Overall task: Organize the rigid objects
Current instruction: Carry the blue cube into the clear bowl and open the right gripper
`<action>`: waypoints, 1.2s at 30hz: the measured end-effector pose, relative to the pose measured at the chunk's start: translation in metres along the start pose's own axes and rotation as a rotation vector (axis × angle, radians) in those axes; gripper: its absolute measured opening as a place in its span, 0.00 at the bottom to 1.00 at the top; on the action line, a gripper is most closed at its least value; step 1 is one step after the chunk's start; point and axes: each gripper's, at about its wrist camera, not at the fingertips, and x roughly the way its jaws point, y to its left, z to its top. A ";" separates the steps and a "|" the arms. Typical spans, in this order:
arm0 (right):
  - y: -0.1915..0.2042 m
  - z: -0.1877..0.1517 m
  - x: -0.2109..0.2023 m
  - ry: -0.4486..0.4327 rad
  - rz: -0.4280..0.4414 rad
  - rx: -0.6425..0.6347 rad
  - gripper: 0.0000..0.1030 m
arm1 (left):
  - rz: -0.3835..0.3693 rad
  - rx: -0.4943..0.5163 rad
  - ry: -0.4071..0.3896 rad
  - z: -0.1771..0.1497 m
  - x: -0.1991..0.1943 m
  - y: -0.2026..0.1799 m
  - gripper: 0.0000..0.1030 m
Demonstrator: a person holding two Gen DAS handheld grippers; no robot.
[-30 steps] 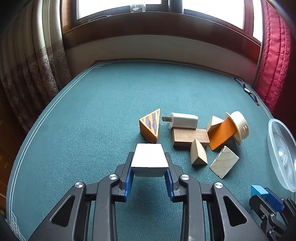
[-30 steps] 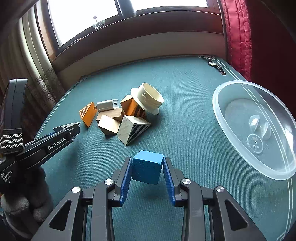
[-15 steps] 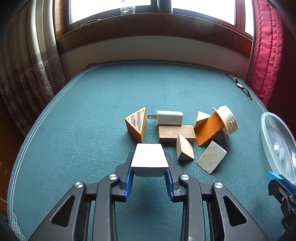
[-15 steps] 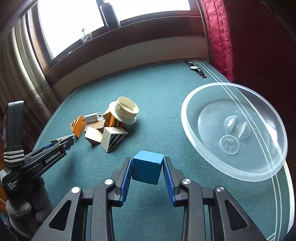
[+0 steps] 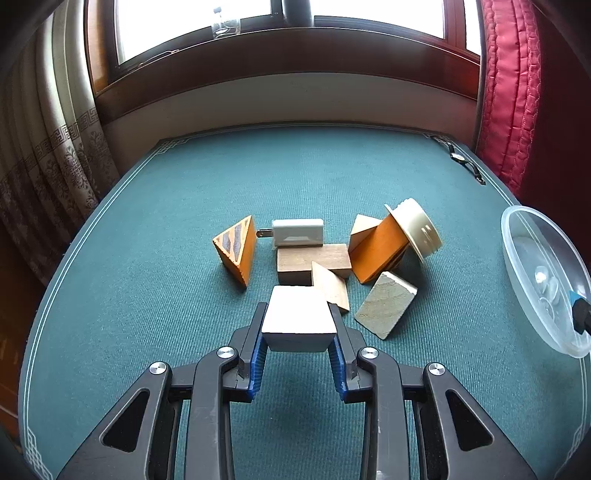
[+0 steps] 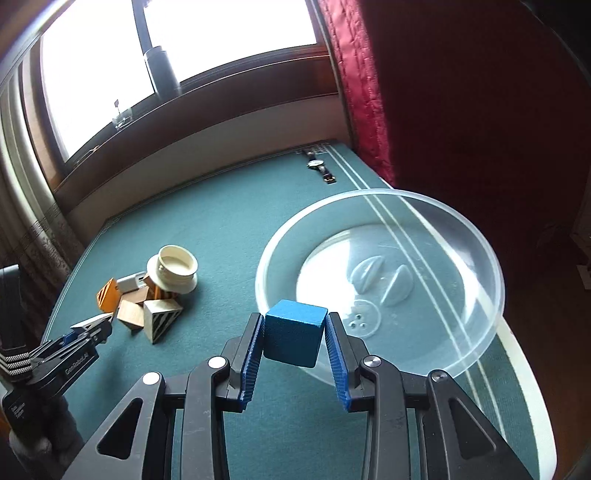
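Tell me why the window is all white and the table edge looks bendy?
Left wrist view: daylight overexposes the window, and the fisheye lens curves the table edge. Right wrist view: the same glare, the window tilted, and the clear bowl stretched.

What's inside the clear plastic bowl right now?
No loose objects lie in the clear bowl; only moulded ridges and small holes in its base show, with the green table visible through it. The blue cube, held in the right gripper, covers part of its near rim.
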 end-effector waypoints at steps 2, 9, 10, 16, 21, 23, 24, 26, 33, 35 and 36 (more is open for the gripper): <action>-0.010 0.004 0.001 -0.009 -0.021 0.020 0.35 | -0.004 0.007 0.000 0.000 -0.001 -0.003 0.30; -0.038 0.009 0.005 -0.026 -0.097 0.060 0.35 | -0.014 0.033 -0.003 -0.001 -0.003 -0.016 0.30; -0.041 0.009 0.006 -0.028 -0.107 0.063 0.35 | -0.015 0.037 -0.002 -0.001 -0.003 -0.016 0.30; -0.053 0.009 0.008 -0.051 -0.160 0.077 0.40 | -0.020 0.053 -0.005 -0.001 -0.005 -0.023 0.30; -0.058 0.008 0.003 -0.097 -0.203 0.084 0.66 | -0.020 0.064 -0.007 -0.001 -0.005 -0.030 0.30; -0.060 0.008 0.002 -0.101 -0.203 0.087 0.67 | -0.022 0.070 -0.007 -0.001 -0.005 -0.034 0.30; -0.061 0.008 0.002 -0.103 -0.202 0.092 0.69 | -0.022 0.073 -0.007 -0.001 -0.005 -0.036 0.30; -0.063 0.007 0.002 -0.106 -0.201 0.104 0.72 | -0.025 0.082 -0.009 -0.001 -0.006 -0.041 0.30; -0.068 0.006 0.006 -0.094 -0.226 0.116 0.75 | -0.047 0.123 -0.039 0.006 -0.015 -0.059 0.30; -0.070 0.007 0.006 -0.092 -0.242 0.118 0.77 | -0.060 0.139 -0.048 0.008 -0.018 -0.067 0.30; -0.072 0.007 0.007 -0.092 -0.248 0.122 0.79 | -0.070 0.148 -0.050 0.010 -0.019 -0.070 0.30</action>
